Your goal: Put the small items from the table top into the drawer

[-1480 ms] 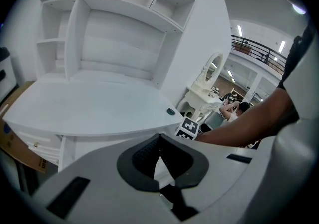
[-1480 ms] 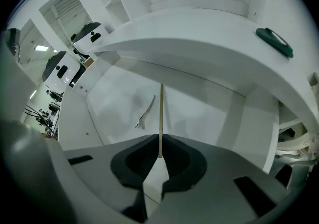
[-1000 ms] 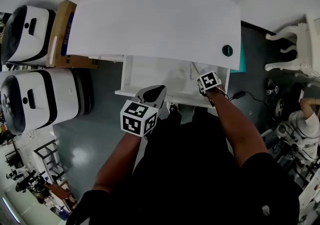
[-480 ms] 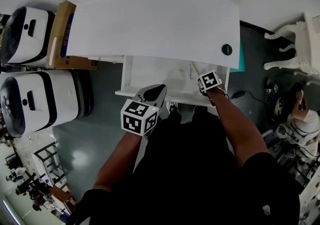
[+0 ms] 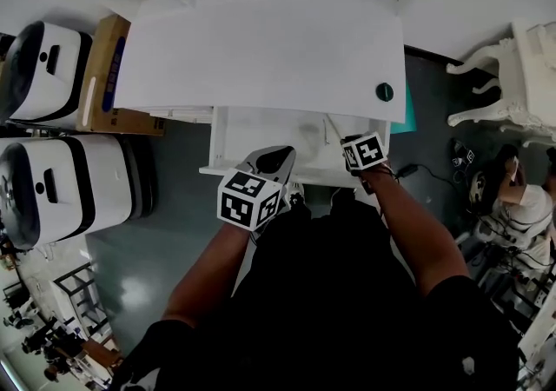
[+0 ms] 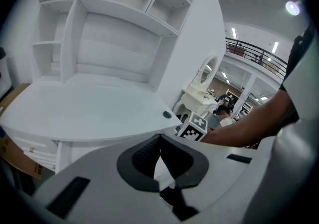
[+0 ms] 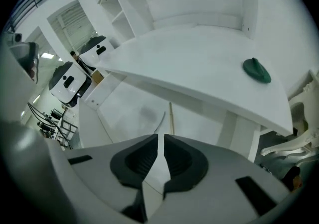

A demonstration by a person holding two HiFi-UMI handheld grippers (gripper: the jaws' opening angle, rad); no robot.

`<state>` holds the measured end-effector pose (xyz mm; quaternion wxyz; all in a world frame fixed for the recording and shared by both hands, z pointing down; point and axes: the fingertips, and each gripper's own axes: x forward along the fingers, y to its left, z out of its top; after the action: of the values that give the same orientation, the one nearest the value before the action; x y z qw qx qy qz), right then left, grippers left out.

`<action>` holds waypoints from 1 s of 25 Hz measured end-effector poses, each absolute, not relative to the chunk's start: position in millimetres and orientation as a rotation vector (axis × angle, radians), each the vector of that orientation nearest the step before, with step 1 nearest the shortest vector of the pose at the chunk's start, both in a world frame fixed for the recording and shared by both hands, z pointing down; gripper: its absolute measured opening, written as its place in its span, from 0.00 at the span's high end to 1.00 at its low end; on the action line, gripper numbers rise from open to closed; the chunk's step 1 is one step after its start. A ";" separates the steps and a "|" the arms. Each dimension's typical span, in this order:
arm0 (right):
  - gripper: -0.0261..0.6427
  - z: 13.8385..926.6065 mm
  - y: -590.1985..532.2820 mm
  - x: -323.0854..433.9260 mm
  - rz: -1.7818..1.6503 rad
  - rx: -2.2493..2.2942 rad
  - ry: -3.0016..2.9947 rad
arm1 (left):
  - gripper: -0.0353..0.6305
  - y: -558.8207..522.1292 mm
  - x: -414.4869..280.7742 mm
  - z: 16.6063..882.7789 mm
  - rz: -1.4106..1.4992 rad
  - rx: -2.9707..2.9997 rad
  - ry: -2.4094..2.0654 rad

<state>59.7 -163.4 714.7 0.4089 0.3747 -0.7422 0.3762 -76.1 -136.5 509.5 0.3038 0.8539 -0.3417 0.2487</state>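
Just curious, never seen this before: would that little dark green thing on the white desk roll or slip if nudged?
Probably not roll: the green thing looks low and flattish, sitting squat on the desk top. It looks small, so likely light and apt to slide on that smooth surface. Its material is unclear.

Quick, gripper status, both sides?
Left gripper: closed, tips touching, holding nothing.
Right gripper: jaws a sliver apart, holding nothing, over the open drawer.
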 end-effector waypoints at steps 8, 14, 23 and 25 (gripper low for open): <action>0.89 640.8 -161.6 55.8 1.024 1.097 -2.054 | 0.94 -136.5 -72.7 503.7 0.659 2.313 -0.865; 0.89 573.3 -154.6 65.9 0.958 1.177 -2.193 | 0.94 -142.1 -66.7 499.6 0.653 2.344 -0.846; 0.91 504.6 -146.2 87.3 0.984 1.334 -2.353 | 0.94 -139.8 -48.2 492.8 0.643 2.399 -0.788; 0.91 498.9 -141.6 92.0 0.919 1.358 -2.346 | 0.94 -139.2 -45.5 492.9 0.641 2.403 -0.778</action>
<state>92.0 -141.6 498.9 0.1395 0.4698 -0.8117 0.3178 -45.5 -139.2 492.9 0.2645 0.8893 -0.2880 0.2371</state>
